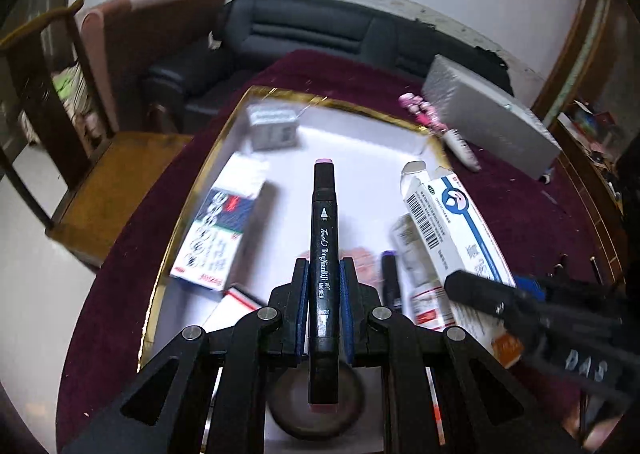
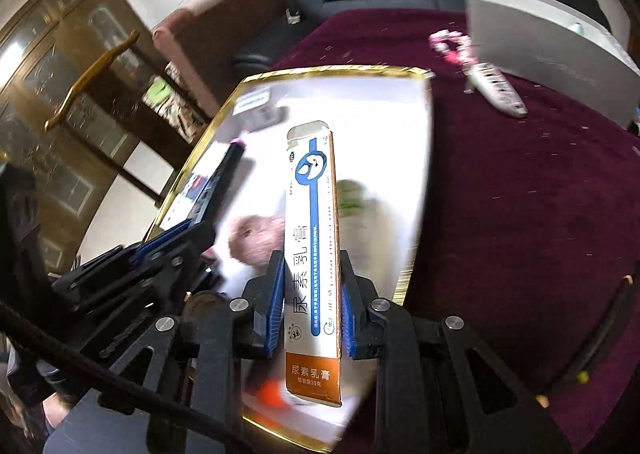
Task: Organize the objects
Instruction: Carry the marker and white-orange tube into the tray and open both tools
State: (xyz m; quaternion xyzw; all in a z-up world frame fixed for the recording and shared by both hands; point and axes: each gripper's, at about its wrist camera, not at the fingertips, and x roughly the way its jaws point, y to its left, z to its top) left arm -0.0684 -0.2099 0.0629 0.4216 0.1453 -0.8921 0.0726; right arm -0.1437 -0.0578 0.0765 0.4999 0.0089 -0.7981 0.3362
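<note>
Left gripper (image 1: 324, 278) sits nearest the lens, black fingers with blue pads pinching a black art marker with a pink end cap (image 1: 323, 238). Marker runs lengthwise along the fingers, pink tip pointing away, held above the tray. Below the marker's near end a round dark bowl-like object (image 1: 316, 410) shows, partly hidden.

Right gripper (image 2: 311, 294) clamps a tall white-and-blue ointment carton with an orange band at its near end (image 2: 312, 254); pads press on both long sides. Carton also held above the tray, its top flap open at the far end.

White shallow tray with a gold rim (image 1: 240, 101) rests on the maroon-clothed bench (image 1: 520, 213). In the tray, blurred: a blue-and-white printed box (image 1: 218, 230) at the left side, a small grey box (image 1: 270, 125) near the far edge, a second dark marker with a purple cap (image 1: 390, 278) lying right of the held one, and a white leaflet-like packet (image 1: 420, 278) next to it.

Outside the tray on the cloth: a pink-and-white pen-like item (image 2: 480, 69) and, just beside it, a large grey rectangular box (image 2: 540, 33). Black sofa (image 1: 320, 33) and a brown wooden chair (image 1: 80, 133) stand behind the bench.
</note>
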